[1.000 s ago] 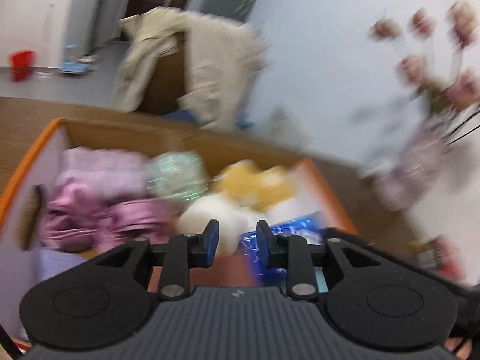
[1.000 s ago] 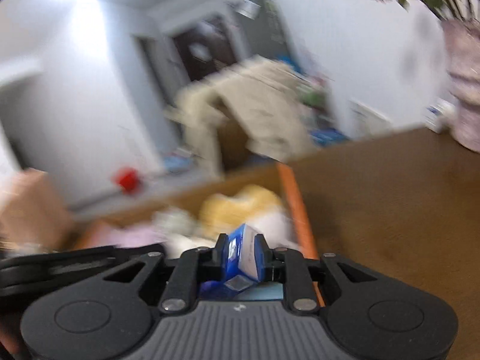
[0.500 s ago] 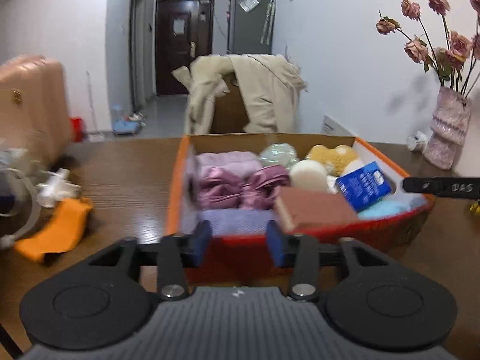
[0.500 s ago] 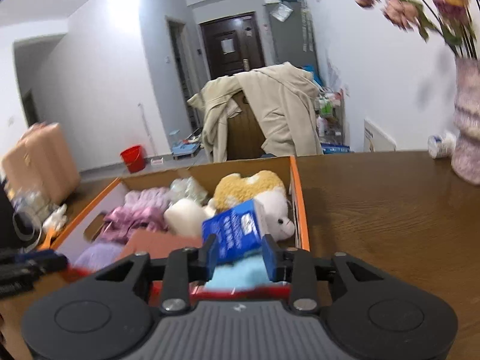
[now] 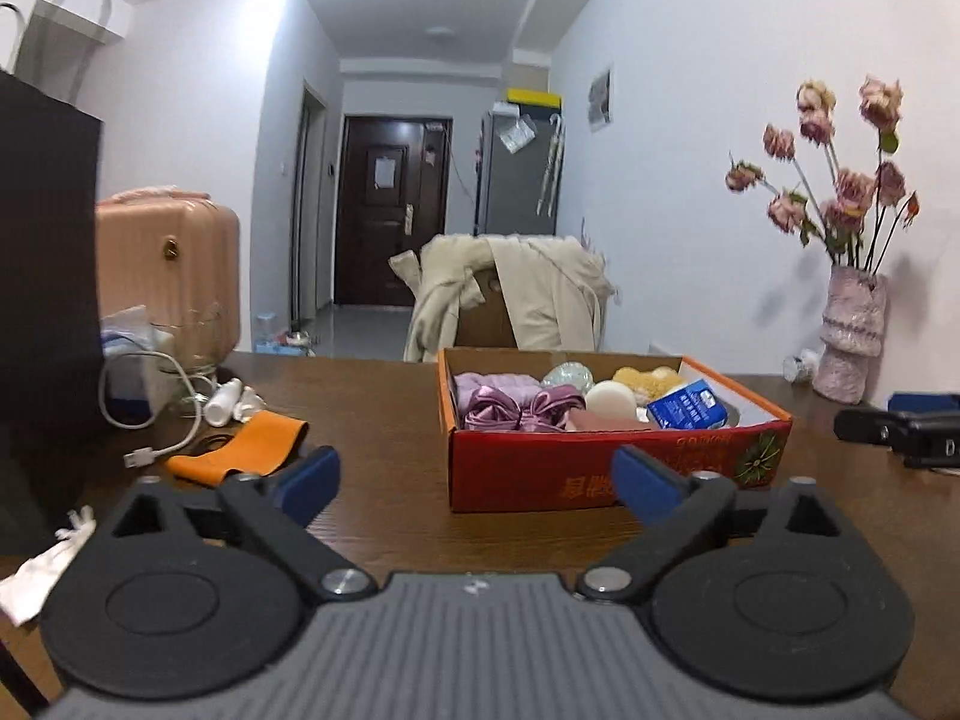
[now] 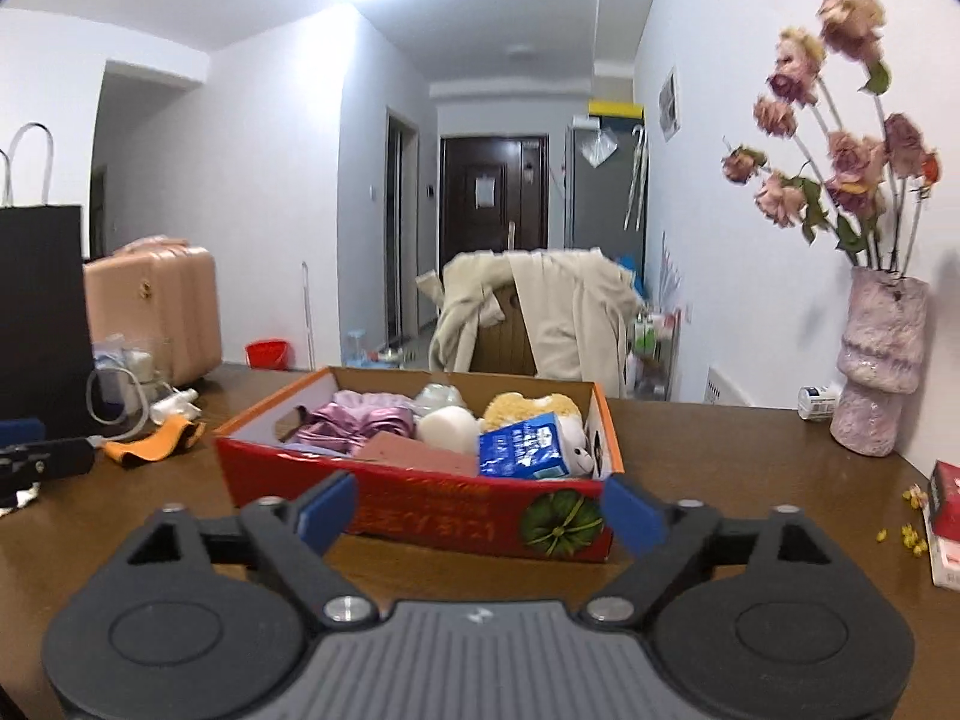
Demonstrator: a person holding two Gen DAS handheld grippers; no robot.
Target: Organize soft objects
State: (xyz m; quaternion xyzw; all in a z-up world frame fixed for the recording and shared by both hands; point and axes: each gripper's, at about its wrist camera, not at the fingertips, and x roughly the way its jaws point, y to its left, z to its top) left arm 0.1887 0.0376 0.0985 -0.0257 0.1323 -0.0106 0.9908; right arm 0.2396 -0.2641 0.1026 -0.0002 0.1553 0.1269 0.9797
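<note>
A red cardboard box (image 5: 600,474) (image 6: 420,510) stands on the brown table. It holds purple satin cloth (image 5: 516,411) (image 6: 354,420), a white ball (image 5: 609,399) (image 6: 447,427), a yellow plush toy (image 5: 648,378) (image 6: 528,405), a blue tissue pack (image 5: 687,411) (image 6: 521,445) and a reddish-brown sponge (image 6: 414,453). My left gripper (image 5: 477,480) is open and empty, in front of the box. My right gripper (image 6: 480,510) is open and empty, also in front of the box. An orange cloth (image 5: 240,450) (image 6: 153,441) lies on the table left of the box.
A pink vase (image 5: 852,336) (image 6: 879,360) with dried roses stands at the right. A black paper bag (image 5: 42,300), white cables and a small bottle (image 5: 225,399) are at the left. A red book (image 6: 945,522) lies at the right edge. A coat-draped chair (image 5: 510,300) stands behind the table.
Both grippers have pulled back from the box and opened wide. The right gripper has let go of the blue tissue pack, which now rests in the box.
</note>
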